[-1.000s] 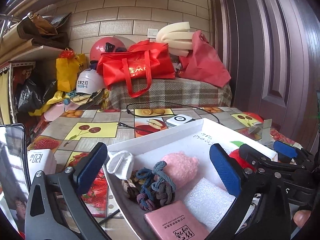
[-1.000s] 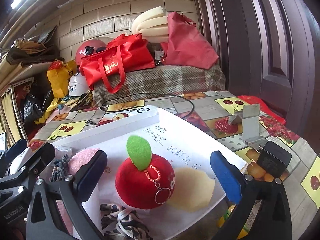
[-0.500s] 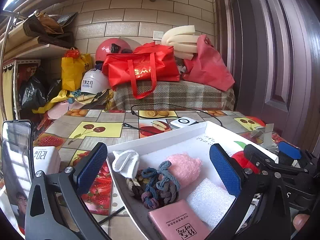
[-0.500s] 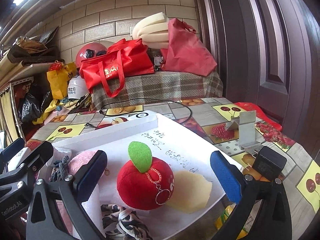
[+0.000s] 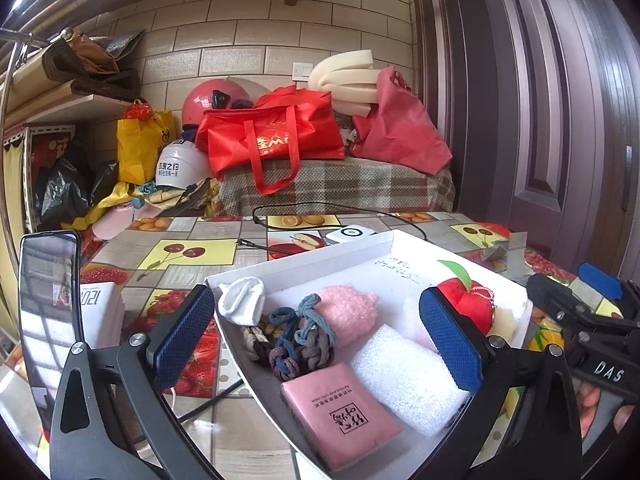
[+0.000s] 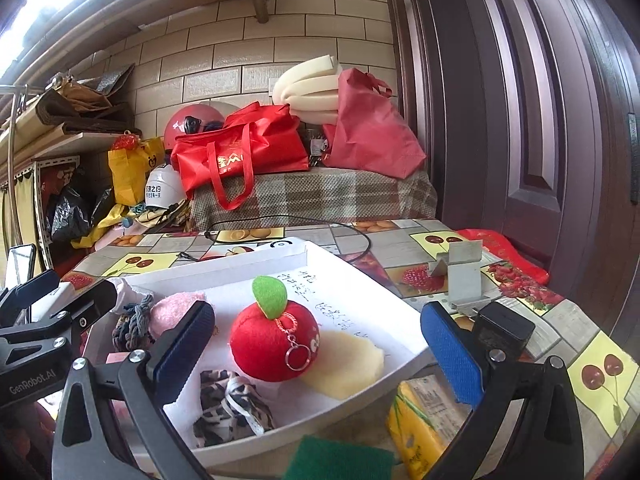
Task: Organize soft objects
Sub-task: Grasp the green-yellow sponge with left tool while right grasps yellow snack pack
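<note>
With both grippers spread wide and holding nothing, next pick best made low and centred, pads squeezing lightly to spare soft fabric. Nearest right gripper (image 6: pixel 316 354): green sponge (image 6: pixel 340 458) and yellow tissue pack (image 6: pixel 424 420), outside white tray (image 6: pixel 404 364) on table (image 6: pixel 560 320). Just ahead, between the pads: leopard-print cloth (image 6: pixel 230 408), then red plush apple (image 6: pixel 276 344) inside tray. Below left gripper (image 5: pixel 316 340): pink packet (image 5: pixel 340 412), white foam (image 5: pixel 404 376), braided cords (image 5: pixel 296 340), farther off pink fluffy piece (image 5: pixel 348 312).
</note>
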The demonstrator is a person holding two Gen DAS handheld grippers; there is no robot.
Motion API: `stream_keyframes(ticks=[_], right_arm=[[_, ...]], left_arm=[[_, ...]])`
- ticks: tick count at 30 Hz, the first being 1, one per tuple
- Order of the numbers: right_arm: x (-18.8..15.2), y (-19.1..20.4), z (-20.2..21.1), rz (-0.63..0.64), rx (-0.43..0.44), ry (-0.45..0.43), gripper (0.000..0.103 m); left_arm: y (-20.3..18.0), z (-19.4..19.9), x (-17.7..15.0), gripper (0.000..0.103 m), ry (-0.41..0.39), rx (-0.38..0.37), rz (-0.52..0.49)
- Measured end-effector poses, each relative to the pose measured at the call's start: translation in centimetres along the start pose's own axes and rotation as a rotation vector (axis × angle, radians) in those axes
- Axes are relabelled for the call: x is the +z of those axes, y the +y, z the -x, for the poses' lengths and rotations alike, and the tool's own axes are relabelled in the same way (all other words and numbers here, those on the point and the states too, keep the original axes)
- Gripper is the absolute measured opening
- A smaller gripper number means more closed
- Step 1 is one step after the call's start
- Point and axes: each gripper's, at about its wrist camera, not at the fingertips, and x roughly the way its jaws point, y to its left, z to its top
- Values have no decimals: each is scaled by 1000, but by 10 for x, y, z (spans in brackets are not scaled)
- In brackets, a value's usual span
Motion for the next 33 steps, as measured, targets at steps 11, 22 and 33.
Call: stream_keyframes(ticks=[11,22,33], right_arm=[[-12,-112,18,-112,-69,149,102],[-36,-86,-27,-84,190,462,24],[-42,-130,-23,-278,166,456,24]], left_arm=[[-63,24,-15,103,142,-334,-66],[-125,10,-38,103,414,-453,-189],[-159,-27,-55,102,608,-347,-67]])
